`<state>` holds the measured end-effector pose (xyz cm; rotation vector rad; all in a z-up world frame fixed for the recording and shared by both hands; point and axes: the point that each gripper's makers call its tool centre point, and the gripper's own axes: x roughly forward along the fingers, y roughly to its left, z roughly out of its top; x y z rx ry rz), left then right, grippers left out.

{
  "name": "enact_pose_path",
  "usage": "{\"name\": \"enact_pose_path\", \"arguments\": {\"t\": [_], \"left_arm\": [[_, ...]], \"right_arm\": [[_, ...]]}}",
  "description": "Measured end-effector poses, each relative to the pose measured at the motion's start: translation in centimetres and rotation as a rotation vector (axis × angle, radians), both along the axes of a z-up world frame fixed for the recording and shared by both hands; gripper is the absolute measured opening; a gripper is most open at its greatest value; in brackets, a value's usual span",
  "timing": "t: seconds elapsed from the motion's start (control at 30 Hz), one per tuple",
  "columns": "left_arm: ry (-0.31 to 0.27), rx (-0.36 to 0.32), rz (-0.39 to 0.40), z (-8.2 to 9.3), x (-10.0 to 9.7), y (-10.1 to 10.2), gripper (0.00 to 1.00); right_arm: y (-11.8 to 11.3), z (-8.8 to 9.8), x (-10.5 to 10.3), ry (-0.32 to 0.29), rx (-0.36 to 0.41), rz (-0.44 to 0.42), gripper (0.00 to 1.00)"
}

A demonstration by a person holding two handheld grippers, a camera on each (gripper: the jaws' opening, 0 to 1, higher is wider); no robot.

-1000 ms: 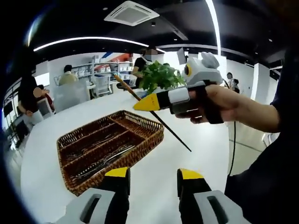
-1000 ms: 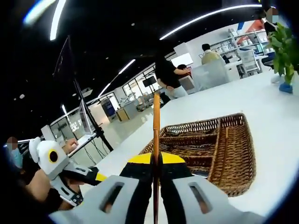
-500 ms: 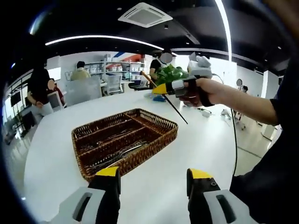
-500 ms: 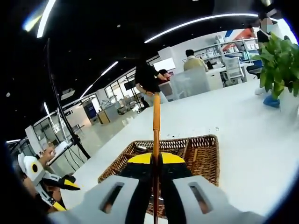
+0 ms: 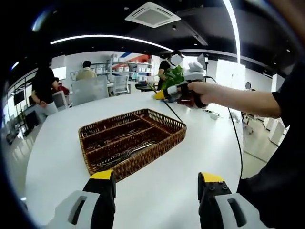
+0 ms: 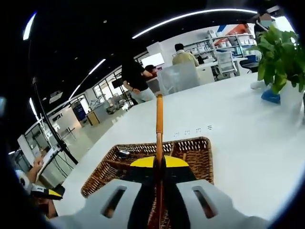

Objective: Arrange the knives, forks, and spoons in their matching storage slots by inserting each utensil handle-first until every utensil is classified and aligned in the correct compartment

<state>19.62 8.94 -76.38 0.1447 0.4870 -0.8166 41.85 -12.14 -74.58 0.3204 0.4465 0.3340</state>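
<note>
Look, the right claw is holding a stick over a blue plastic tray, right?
Not quite. The right claw is shut on the stick, but under it is a brown wicker basket, not a blue plastic tray. The right gripper view shows it.

The left gripper (image 5: 157, 183) rises at the frame's bottom, jaws spread wide. The right gripper (image 6: 159, 163), bottom centre, is clamped; a hand (image 5: 196, 93) holds it at upper right.
</note>
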Motion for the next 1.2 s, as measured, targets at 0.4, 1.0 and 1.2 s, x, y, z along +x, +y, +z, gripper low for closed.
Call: {"name": "enact_pose_path", "arguments": {"t": [0.4,1.0,1.2], "left_arm": [[0.005,-0.004,0.021,-0.4,-0.4,0.8,0.82],[0.014,0.006,0.040,-1.0,-0.8,1.5,0.93],[-0.001,0.002,0.051,-0.7,-0.6,1.7,0.98]], "right_arm": [[0.6,-3.8,1.6,0.111,-0.034,-0.032,0.03],[0.1,-7.8,0.8,0.228,-0.043,-0.088,0.03],[0.2,-8.8,0.6,0.247,-0.106,-0.098,0.03]]}}
